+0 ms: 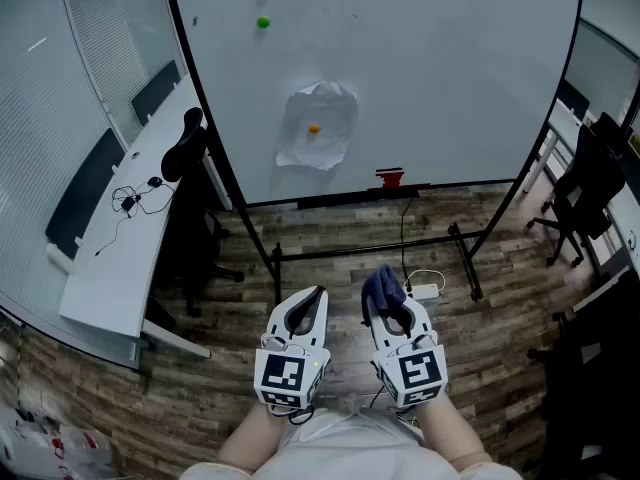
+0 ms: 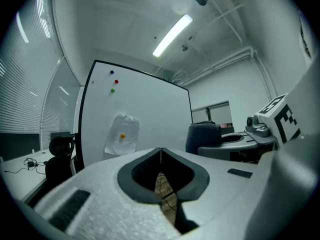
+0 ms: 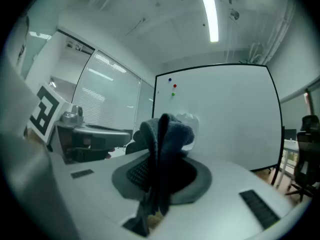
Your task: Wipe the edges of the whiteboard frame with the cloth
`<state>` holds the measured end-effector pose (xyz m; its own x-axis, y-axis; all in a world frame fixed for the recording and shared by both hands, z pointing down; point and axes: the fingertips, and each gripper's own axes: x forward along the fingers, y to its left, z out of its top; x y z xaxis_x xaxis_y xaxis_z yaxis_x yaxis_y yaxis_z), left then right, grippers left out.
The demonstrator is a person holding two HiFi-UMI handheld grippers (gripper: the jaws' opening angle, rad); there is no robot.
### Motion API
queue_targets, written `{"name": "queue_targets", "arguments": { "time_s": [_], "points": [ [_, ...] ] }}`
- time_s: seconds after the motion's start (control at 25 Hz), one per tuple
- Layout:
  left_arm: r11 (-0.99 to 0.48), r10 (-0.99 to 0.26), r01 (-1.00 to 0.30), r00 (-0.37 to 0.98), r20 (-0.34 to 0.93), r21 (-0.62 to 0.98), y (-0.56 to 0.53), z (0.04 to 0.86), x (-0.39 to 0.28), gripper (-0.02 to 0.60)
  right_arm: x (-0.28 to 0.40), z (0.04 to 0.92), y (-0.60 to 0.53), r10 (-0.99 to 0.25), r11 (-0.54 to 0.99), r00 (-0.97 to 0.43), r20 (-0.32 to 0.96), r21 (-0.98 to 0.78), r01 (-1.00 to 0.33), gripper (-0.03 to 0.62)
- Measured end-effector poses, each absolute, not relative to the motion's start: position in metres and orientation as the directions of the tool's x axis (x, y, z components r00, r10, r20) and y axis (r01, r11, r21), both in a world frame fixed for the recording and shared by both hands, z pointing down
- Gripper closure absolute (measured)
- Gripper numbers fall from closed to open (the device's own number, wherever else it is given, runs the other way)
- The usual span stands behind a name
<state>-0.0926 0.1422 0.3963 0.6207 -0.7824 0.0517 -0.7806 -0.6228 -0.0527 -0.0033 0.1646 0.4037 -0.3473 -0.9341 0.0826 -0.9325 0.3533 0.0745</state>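
Note:
A large whiteboard (image 1: 400, 68) in a black frame (image 1: 205, 108) stands on a black floor stand ahead of me, some way beyond both grippers. My right gripper (image 1: 385, 303) is shut on a dark blue cloth (image 1: 381, 288), which bunches up above its tips; in the right gripper view the cloth (image 3: 162, 134) fills the middle. My left gripper (image 1: 315, 296) is shut with nothing in it, its tips meeting in the left gripper view (image 2: 160, 151). Both are held low, side by side, over the wooden floor. In both gripper views the whiteboard (image 2: 140, 114) (image 3: 225, 114) stands ahead.
A crumpled white sheet (image 1: 318, 126) hangs on the board under an orange magnet; red and green magnets (image 1: 264, 5) sit near its top. A red eraser (image 1: 389, 177) rests on the tray. A white desk (image 1: 130, 218) and black chair (image 1: 185, 148) stand left; office chairs (image 1: 590, 183) right; a power strip (image 1: 424, 291) lies on the floor.

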Motion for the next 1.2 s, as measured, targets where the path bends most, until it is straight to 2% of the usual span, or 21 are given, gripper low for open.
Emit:
{"name": "queue_targets", "arguments": {
  "time_s": [0.68, 1.0, 1.2],
  "points": [
    [-0.59, -0.807, -0.808, 0.589, 0.05, -0.01, 0.144, 0.402, -0.079, 0.563, 0.028, 0.42, 0.161, -0.937, 0.327, -0.33, 0.112, -0.039, -0.944, 0.53],
    [-0.527, -0.846, -0.849, 0.529, 0.067, 0.04, 0.153, 0.42, -0.08, 0.563, 0.036, 0.443, 0.163, -0.905, 0.391, -0.396, 0.158, -0.063, -0.918, 0.53],
    [-0.486, -0.868, -0.871, 0.491, 0.077, 0.074, 0.14, 0.431, -0.102, 0.563, 0.023, 0.457, 0.145, -0.882, 0.421, -0.432, 0.188, -0.096, -0.902, 0.53]
  ]
}}
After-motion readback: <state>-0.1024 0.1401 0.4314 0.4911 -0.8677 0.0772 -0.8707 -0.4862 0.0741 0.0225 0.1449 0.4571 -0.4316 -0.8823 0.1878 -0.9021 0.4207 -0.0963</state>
